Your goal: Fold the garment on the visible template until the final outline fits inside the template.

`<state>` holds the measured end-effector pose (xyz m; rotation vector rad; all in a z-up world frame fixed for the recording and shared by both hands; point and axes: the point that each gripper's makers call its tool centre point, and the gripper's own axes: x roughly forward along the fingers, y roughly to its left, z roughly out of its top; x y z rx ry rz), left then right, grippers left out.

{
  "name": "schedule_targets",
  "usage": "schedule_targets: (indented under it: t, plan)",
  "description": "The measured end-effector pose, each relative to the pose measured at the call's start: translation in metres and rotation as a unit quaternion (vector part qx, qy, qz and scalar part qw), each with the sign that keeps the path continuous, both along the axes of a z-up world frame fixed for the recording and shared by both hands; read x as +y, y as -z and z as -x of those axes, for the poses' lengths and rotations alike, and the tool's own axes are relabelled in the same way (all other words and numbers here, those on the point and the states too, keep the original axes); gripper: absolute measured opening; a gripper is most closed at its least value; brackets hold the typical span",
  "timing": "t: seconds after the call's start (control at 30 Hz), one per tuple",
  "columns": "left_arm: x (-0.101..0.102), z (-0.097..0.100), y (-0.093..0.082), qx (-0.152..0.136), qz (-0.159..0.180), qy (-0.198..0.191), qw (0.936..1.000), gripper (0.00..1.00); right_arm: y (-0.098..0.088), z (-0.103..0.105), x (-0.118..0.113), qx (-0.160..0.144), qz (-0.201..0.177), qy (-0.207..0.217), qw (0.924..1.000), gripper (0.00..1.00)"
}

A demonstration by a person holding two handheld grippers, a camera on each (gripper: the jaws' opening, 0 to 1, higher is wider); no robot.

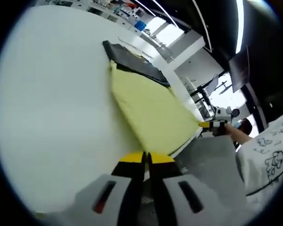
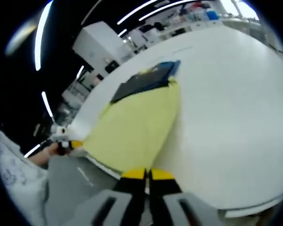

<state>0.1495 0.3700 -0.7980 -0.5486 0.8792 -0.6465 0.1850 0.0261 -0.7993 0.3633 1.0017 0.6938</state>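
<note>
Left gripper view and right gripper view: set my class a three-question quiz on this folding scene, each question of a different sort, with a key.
1. True or false: the pale yellow fabric garment lies on the white table.
2. Multiple choice: what lies at the garment's far end? A) a dark flat rectangular template B) a red bowl C) a green bottle
3. Fill in: the left gripper, with yellow-tipped jaws, and the right gripper each hold a near ___ of the garment.

Key: 1 true; 2 A; 3 corner. Both pairs of jaws look closed on the cloth's edge at the table's near side; in the left gripper view the right gripper appears at the other corner.
</note>
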Motion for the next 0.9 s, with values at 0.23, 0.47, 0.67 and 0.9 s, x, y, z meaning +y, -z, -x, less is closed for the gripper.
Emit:
schedule_targets:
  t: [0.23,0.47,0.67,0.9]
  plan:
    - [0.01,0.009,-0.022,-0.008,0.012,-0.015,0.9998,0.0,-0.02,0.017,0.003,0.014,-0.016,-0.006,0.9998,0.0]
    - [0.0,0.023,-0.042,-0.014,0.016,-0.014,0.9997,0.0,-0.033,0.03,0.002,0.029,-0.021,-0.005,0.9993,0.0]
    - [-0.005,0.032,-0.056,-0.017,0.018,-0.015,0.9996,0.0,-0.045,0.039,0.003,0.031,-0.029,-0.012,0.999,0.0]
    - [0.001,0.022,-0.082,-0.044,0.049,-0.036,0.9972,0.0,-0.071,0.031,0.003,0.024,-0.08,0.01,0.9965,0.0]
